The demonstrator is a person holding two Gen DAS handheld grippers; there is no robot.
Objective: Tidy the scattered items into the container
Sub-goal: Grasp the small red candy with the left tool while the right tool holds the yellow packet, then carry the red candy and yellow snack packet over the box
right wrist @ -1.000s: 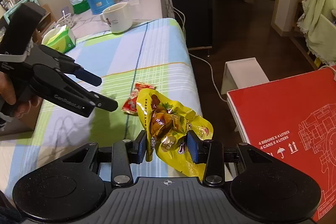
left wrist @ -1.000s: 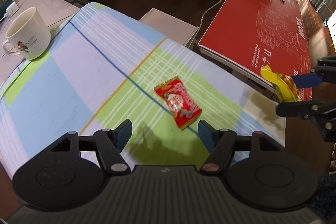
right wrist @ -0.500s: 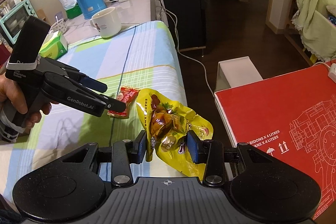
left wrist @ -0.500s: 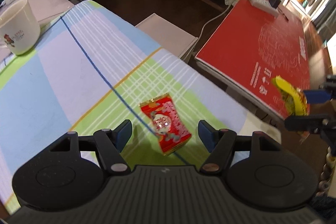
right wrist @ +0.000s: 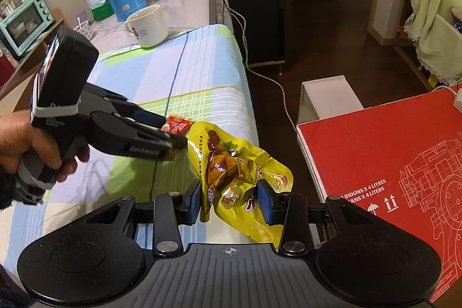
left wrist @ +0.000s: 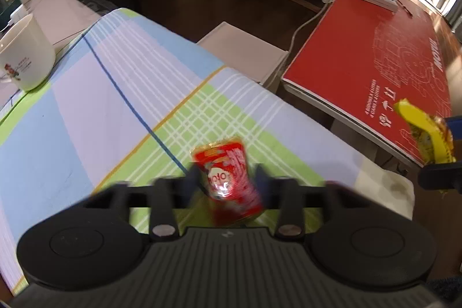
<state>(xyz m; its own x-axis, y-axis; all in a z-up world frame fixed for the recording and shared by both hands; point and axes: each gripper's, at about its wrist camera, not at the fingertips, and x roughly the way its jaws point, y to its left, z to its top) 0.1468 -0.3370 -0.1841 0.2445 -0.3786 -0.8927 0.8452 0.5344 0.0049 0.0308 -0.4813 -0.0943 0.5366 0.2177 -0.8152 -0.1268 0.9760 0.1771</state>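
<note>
I have the left gripper point(left wrist: 228, 181) closing on the red snack packet point(left wrist: 228, 178), its jaws narrowed to the packet's sides near the right end of the striped tablecloth point(left wrist: 115, 106), though blur hides whether they grip firmly. My right gripper point(right wrist: 231, 199) has its jaws pinched on the yellow snack bag point(right wrist: 239, 175), held just off the table's right edge. No container shows in either view, so I judge both need carrying to one.

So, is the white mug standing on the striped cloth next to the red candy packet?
No, the white mug stands far beyond the red candy packet, at the far edge of the striped cloth.
</note>
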